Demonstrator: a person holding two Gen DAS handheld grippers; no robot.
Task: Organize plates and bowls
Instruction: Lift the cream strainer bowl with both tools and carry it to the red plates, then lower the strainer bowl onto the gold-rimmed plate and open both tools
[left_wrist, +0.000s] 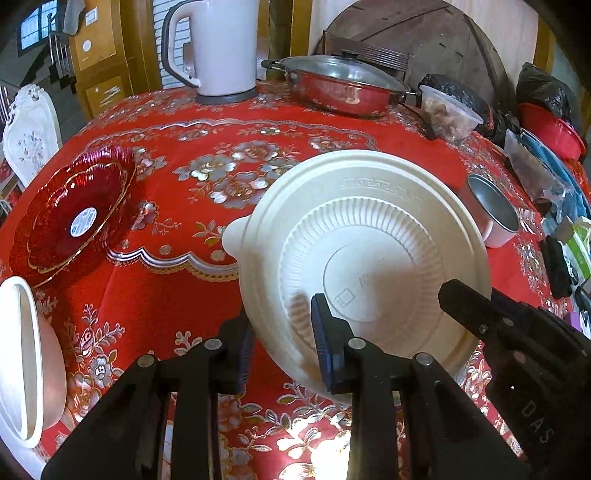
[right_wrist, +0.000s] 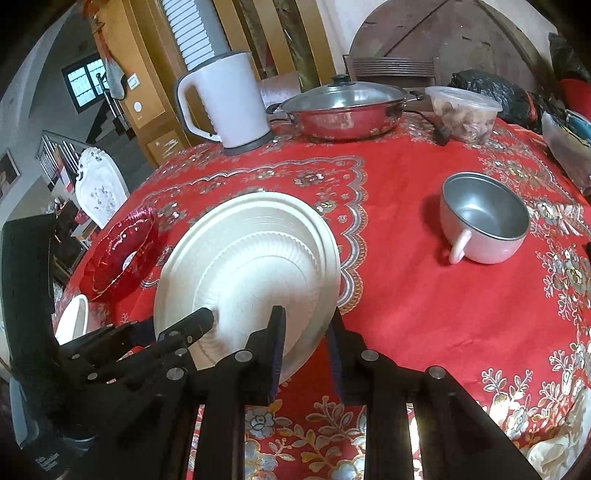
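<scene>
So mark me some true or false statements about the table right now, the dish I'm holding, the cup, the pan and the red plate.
1. The white dish is tilted, showing its underside. True.
2. The metal cup lies on its side. False: it stands upright, open side up.
3. The steel pan has its lid on. True.
4. The red glass plate is stacked on the white dish. False: it sits apart on the tablecloth, to the dish's left.
5. The left gripper has its fingers on either side of the white dish's rim. True.
</scene>
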